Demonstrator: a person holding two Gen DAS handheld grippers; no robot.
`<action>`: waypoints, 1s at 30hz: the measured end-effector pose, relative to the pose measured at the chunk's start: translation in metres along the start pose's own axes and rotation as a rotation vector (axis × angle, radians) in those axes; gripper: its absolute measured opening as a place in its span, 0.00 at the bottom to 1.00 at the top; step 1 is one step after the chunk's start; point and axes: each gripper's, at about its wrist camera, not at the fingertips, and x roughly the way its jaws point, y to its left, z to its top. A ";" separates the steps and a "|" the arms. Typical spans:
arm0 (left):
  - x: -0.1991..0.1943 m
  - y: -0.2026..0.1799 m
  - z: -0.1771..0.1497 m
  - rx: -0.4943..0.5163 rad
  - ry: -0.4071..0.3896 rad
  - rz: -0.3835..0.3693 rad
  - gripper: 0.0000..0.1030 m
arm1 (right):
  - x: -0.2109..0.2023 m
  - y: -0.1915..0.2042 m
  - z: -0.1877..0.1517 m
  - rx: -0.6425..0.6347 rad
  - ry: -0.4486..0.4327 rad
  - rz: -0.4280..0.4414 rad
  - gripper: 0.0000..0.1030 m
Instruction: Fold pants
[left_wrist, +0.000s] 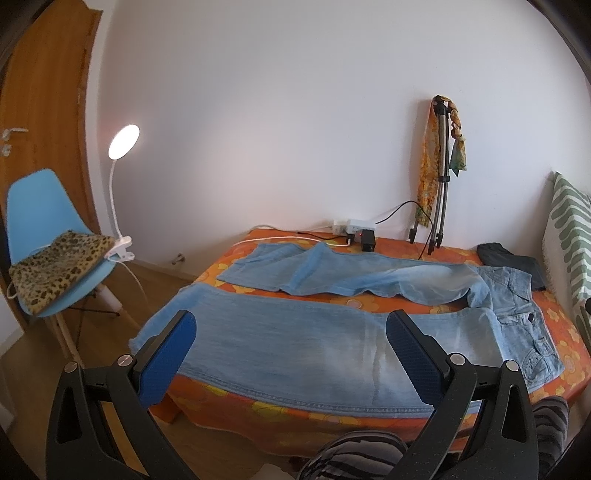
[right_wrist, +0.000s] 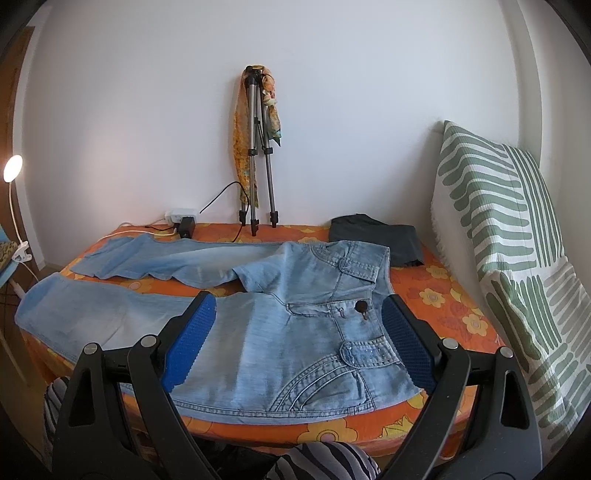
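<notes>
Light blue jeans (left_wrist: 295, 343) lie spread flat on an orange flowered bed (left_wrist: 332, 413), both legs running left and the waist at the right. My left gripper (left_wrist: 291, 332) hovers open above the near leg, its blue pads wide apart with nothing between them. In the right wrist view the jeans (right_wrist: 280, 332) show their waistband, dark button and pockets. My right gripper (right_wrist: 299, 317) is open over the hip and waist area, holding nothing. The near leg's hem hangs slightly past the bed's left edge.
A dark folded garment (right_wrist: 380, 236) lies at the bed's far right. A tripod with scarves (right_wrist: 258, 147), a power strip with charger (right_wrist: 183, 219) and cables stand by the wall. A green-patterned cushion (right_wrist: 498, 240) leans at right. A blue chair (left_wrist: 40, 236) with lamp (left_wrist: 123, 142) stands left. Striped-clothed knees (right_wrist: 321, 461) are below.
</notes>
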 end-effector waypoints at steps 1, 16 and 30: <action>-0.001 0.001 0.000 0.001 0.000 0.004 1.00 | 0.000 0.001 0.001 -0.004 -0.003 0.001 0.91; -0.007 0.057 0.010 -0.063 0.007 0.059 0.98 | 0.002 0.004 0.011 -0.041 -0.047 0.097 0.91; -0.008 0.138 0.049 -0.113 0.031 0.121 0.80 | 0.016 0.023 0.044 -0.102 -0.037 0.295 0.91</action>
